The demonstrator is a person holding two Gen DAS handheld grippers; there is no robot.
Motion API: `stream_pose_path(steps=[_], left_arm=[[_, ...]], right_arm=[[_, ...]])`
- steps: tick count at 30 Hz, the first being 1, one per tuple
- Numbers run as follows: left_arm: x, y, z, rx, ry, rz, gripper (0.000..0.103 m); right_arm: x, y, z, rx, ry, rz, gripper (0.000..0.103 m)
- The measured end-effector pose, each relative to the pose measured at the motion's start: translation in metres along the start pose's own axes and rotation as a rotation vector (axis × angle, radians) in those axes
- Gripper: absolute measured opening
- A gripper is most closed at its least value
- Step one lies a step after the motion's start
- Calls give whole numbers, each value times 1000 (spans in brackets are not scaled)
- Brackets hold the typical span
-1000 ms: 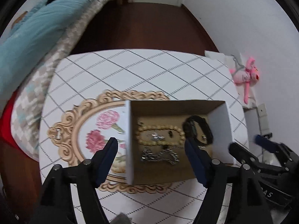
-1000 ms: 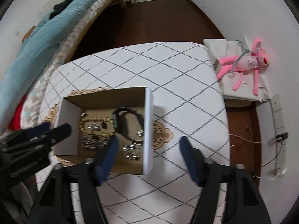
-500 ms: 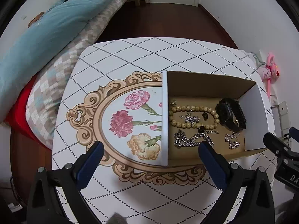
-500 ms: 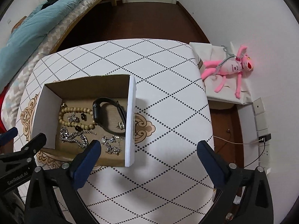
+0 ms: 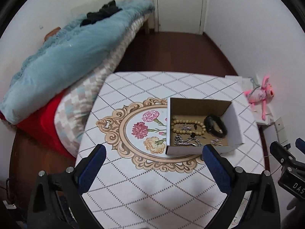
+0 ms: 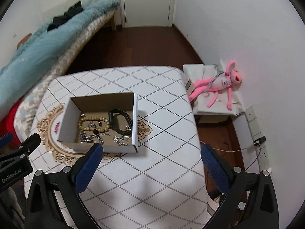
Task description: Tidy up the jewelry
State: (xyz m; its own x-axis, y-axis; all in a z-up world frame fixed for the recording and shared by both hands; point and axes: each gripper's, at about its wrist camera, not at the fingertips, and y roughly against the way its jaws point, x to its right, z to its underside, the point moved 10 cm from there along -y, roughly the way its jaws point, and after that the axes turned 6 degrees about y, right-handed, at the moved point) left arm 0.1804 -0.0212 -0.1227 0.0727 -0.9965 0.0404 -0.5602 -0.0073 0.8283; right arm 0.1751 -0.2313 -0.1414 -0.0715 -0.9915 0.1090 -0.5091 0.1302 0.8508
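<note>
Box (image 5: 234,122) on surface (image 5: 152,187): beads (image 5: 187,126), black band (image 5: 215,127), silver chains (image 5: 187,141). Left gripper (image 5: 154,164) and right gripper (image 6: 150,162): fingers wide apart, empty.

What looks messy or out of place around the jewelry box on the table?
Inside the cardboard box, silver chains lie tangled beside the bead bracelet and black band. Nothing has spilled onto the tablecloth.
</note>
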Motion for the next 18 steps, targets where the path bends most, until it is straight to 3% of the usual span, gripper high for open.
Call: stream_pose_path(steps=[11,18], left_arm=[[8,88,2,125,-21,66,103],[7,119,3,164,-17,87,103]], right_arm=[[8,100,17,137,-25,1,103],[11,153,22,215,-29,8,103]])
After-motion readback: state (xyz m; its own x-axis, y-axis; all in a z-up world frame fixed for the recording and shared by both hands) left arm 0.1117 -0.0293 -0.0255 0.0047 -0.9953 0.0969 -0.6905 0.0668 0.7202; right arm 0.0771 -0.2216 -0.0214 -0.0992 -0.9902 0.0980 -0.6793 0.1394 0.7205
